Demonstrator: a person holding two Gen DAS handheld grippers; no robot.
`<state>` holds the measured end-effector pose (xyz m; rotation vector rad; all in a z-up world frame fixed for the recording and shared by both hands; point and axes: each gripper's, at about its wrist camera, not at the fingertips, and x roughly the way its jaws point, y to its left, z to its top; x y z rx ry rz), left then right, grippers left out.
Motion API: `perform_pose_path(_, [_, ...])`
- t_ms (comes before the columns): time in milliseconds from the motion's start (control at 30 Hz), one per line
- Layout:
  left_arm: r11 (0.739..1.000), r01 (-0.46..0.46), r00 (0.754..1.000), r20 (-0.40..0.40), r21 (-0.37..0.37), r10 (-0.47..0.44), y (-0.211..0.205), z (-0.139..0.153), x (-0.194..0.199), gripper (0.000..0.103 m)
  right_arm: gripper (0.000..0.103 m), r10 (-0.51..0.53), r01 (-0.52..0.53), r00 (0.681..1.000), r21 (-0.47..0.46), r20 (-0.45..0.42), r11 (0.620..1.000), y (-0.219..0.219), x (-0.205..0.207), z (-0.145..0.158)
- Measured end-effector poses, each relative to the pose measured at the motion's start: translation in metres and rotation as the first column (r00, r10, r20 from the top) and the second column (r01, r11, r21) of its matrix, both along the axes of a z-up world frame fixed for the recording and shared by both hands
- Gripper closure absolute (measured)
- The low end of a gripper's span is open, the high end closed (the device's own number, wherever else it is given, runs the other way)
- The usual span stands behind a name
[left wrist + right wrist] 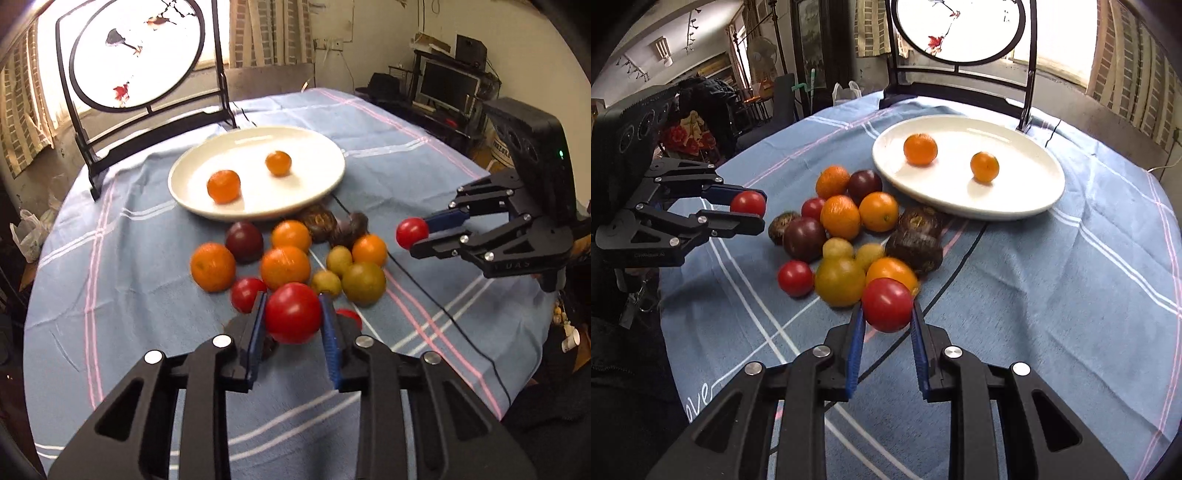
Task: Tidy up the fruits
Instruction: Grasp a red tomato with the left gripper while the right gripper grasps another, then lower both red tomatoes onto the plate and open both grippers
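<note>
My left gripper is shut on a red tomato, held just above the blue cloth at the near edge of the fruit pile. It shows from the side in the right wrist view. My right gripper is shut on another red tomato near the pile; it also shows in the left wrist view. A white plate beyond the pile holds two oranges; the plate also shows in the right wrist view.
The pile holds oranges, red and dark tomatoes, yellow-green fruits and brown rough ones. A round screen on a black stand stands behind the plate. A black cable runs across the cloth. The table edge curves around on all sides.
</note>
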<state>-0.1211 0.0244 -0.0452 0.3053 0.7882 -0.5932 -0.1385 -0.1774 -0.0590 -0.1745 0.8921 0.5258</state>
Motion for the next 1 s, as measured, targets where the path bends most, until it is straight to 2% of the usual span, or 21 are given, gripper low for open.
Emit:
perform_pose_path(167, [0.994,-0.083,0.994,0.068,-0.068,0.088,-0.008,0.040,0.046,0.076,0.078,-0.042,0.035,0.993,0.067,0.112,0.997,-0.005,0.026,0.042])
perform_pose_path(300, [0.989,-0.123,0.988,0.082,-0.081,0.129,-0.021,0.050,0.082,0.076,0.078,-0.097,0.080,0.983,0.112,0.155,0.990,-0.009,0.058,0.058])
perform_pose_path(600, [0.987,-0.158,0.987,0.016,-0.010,0.158,-0.054,0.016,0.149,0.076,0.078,-0.159,0.148,0.984,0.142,0.075,0.979,-0.004,0.134,0.036])
perform_pose_path(867, [0.989,-0.135,0.991,0.001,0.067,0.135,-0.068,-0.013,0.165,0.074,0.075,-0.188,0.184,0.982,0.118,0.027,0.976,0.007,0.177,0.015])
perform_pose_path(933, [0.988,-0.137,0.991,0.009,0.075,0.136,-0.069,-0.015,0.166,0.067,0.073,-0.211,0.207,0.977,0.121,0.026,0.971,0.007,0.183,0.014])
perform_pose_path(1000, [0.987,-0.145,0.989,0.019,0.068,0.144,-0.068,-0.013,0.165,0.050,0.063,-0.224,0.221,0.974,0.137,0.010,0.966,0.004,0.187,0.013])
